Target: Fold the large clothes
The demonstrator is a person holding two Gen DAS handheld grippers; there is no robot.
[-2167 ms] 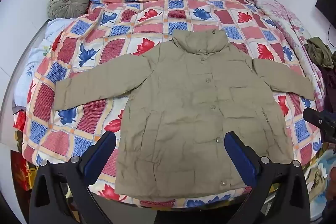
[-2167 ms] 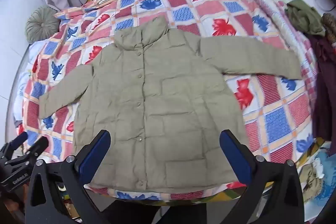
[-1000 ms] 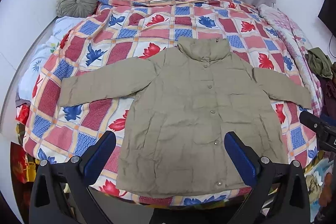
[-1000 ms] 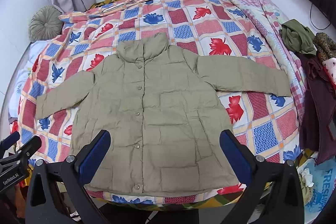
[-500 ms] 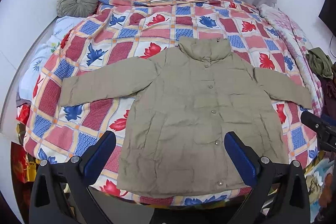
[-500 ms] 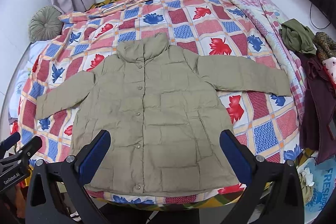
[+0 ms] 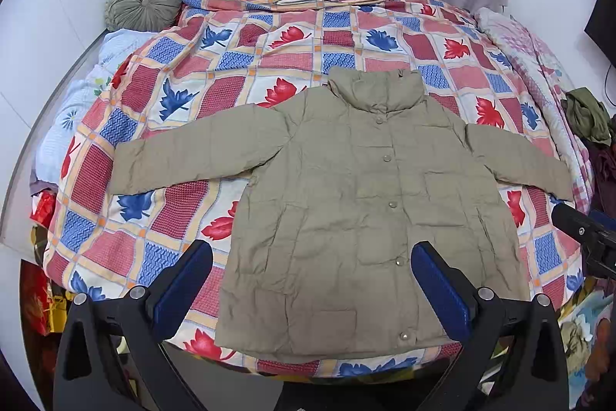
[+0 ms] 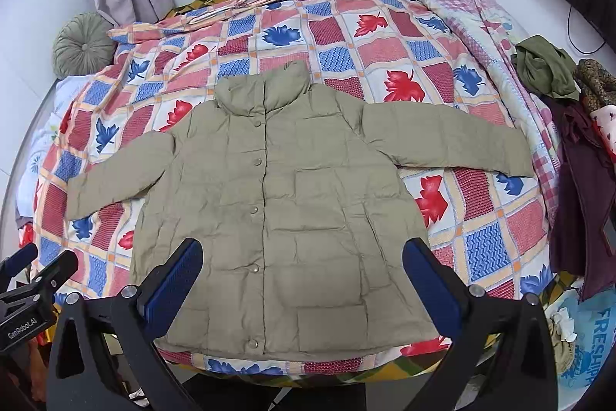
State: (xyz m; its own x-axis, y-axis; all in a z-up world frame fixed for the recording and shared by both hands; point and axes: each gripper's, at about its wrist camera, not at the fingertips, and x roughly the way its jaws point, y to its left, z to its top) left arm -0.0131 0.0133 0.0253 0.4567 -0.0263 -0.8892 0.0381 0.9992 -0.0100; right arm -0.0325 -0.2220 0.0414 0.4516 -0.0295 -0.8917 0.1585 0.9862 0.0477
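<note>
An olive-green padded jacket (image 7: 346, 210) lies flat and buttoned on the bed, front up, collar at the far end, both sleeves spread out sideways. It also shows in the right wrist view (image 8: 277, 203). My left gripper (image 7: 312, 280) is open and empty, held above the jacket's hem near the bed's front edge. My right gripper (image 8: 302, 276) is open and empty too, above the hem. The right gripper also shows at the right edge of the left wrist view (image 7: 585, 234), and the left gripper at the lower left of the right wrist view (image 8: 30, 280).
The bed carries a red, blue and white leaf-patterned quilt (image 7: 238, 64). A round green cushion (image 7: 142, 2) sits at the far left by the curtain. A heap of other clothes (image 8: 569, 110) lies along the bed's right side. Bags lie on the floor at the lower right (image 8: 589, 345).
Both grippers drew back and rose a little between 2.2 s and 1.0 s ago, so more of the bed shows. Since then almost nothing has moved. The jacket has not changed.
</note>
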